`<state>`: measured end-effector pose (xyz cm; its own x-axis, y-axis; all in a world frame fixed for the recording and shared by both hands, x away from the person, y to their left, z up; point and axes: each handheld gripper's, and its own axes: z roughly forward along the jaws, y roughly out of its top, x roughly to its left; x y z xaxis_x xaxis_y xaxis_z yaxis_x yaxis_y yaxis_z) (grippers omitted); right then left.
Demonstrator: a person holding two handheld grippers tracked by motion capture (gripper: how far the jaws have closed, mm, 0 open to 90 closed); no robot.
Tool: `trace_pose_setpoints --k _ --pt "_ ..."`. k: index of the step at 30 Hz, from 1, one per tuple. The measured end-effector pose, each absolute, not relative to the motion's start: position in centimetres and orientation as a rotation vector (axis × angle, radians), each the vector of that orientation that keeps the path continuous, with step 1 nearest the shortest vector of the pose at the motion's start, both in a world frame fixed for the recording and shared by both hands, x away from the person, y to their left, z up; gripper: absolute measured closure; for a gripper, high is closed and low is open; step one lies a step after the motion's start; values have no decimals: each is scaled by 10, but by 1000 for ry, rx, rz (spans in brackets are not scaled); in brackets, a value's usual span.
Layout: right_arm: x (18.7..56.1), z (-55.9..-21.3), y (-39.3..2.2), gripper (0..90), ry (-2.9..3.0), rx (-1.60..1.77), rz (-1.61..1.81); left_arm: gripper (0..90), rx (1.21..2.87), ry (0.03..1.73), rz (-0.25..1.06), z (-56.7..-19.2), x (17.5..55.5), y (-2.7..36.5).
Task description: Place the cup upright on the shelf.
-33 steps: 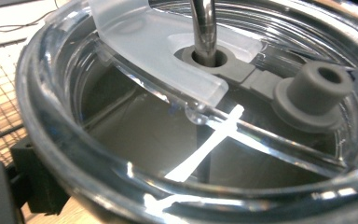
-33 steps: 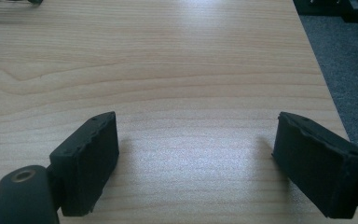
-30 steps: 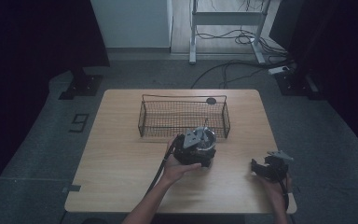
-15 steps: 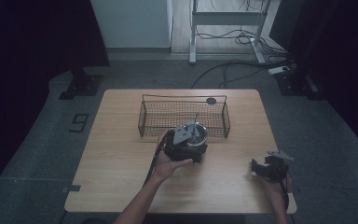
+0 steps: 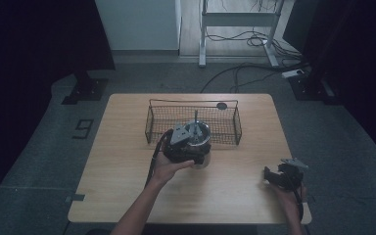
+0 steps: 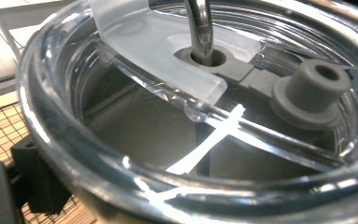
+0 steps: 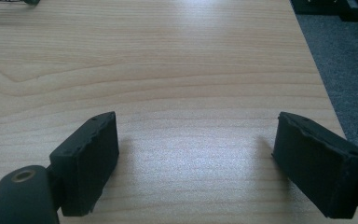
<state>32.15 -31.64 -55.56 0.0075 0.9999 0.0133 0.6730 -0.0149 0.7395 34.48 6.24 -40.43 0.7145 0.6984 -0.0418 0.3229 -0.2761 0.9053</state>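
Note:
A steel tumbler [image 5: 199, 138] with a clear lid [image 6: 214, 116] and a metal straw [image 6: 199, 23] hangs off the table just in front of the wire basket [image 5: 152, 120]. My left gripper [image 5: 194, 148] is shut on the tumbler and carries it; one black jaw shows at the lower left of the left gripper view, against the tumbler's side. The straw [image 5: 196, 116] sticks up over the basket's front rim. My right gripper [image 5: 273, 175] rests low at the table's front right, open, its fingers [image 7: 88, 158] wide apart over bare wood with nothing between them.
The wooden table [image 5: 127, 161] carries the black wire basket across its far middle, with a small dark disc [image 5: 221, 105] behind it. Cables and a metal frame [image 5: 235, 19] lie on the floor beyond the table.
My left gripper has lifted the tumbler and carried it left and farther toward the basket. The right gripper has stayed where it was.

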Motion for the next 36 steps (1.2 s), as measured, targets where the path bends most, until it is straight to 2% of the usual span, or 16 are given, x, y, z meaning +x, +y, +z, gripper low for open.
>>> trace_pose_setpoints --k 13,36 --pt "321 -555 -317 139 1720 1747 771 40 1851 813 431 -390 355 68" --pt "321 -555 -317 139 1722 1745 769 41 1820 843 487 -368 371 72"
